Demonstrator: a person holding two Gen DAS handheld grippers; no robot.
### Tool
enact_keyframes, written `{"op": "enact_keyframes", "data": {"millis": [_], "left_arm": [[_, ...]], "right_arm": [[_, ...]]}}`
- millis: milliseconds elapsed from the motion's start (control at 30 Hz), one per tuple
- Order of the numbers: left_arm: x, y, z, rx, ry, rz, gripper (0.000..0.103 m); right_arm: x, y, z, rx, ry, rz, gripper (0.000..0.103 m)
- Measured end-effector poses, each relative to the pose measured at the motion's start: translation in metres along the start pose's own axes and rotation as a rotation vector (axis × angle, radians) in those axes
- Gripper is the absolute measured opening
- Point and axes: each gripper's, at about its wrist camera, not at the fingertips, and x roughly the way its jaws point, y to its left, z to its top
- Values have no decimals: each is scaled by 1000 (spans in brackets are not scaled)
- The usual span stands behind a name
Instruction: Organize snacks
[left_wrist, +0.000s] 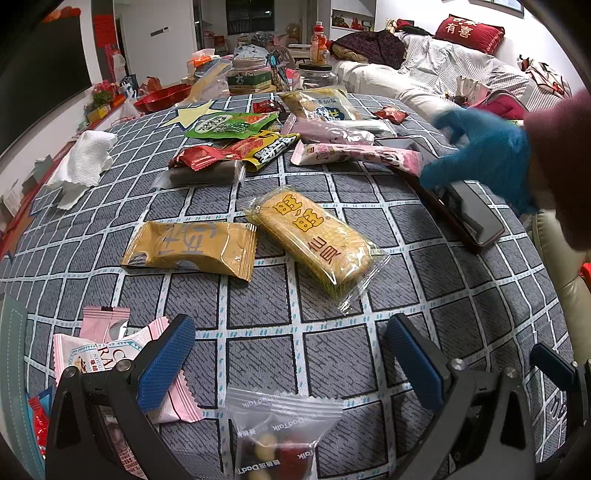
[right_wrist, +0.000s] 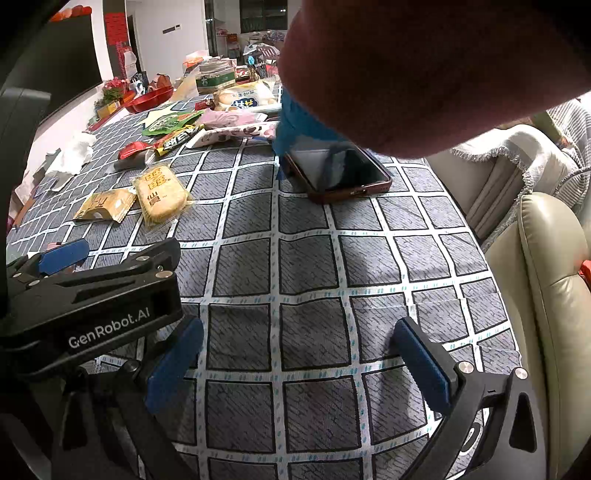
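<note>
Snack packets lie scattered on a table under a grey checked cloth (left_wrist: 332, 354). A yellow rice-cracker pack (left_wrist: 314, 236) and a gold packet (left_wrist: 192, 247) lie in the middle, ahead of my left gripper (left_wrist: 291, 362), which is open and empty. Pink nougat packets (left_wrist: 110, 347) sit by its left finger, a clear zip bag (left_wrist: 284, 424) below it. A pile of green, red, pink and white packets (left_wrist: 280, 136) lies farther back. My right gripper (right_wrist: 299, 362) is open and empty over bare cloth. The cracker pack also shows in the right wrist view (right_wrist: 160, 194).
A hand in a blue glove (left_wrist: 484, 155) rests on a phone (left_wrist: 461, 214) at the right; the phone also shows in the right wrist view (right_wrist: 343, 173). A crumpled tissue (left_wrist: 81, 162) lies left. A red bowl (left_wrist: 162, 98), jars and bottles stand at the back. A sofa (right_wrist: 546, 280) is right.
</note>
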Motion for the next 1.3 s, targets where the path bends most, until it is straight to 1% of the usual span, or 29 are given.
{"op": "enact_keyframes", "data": {"millis": [1300], "left_arm": [[0,0,0,10,-8,15,103]], "right_arm": [[0,0,0,0,-1,1,103]]}}
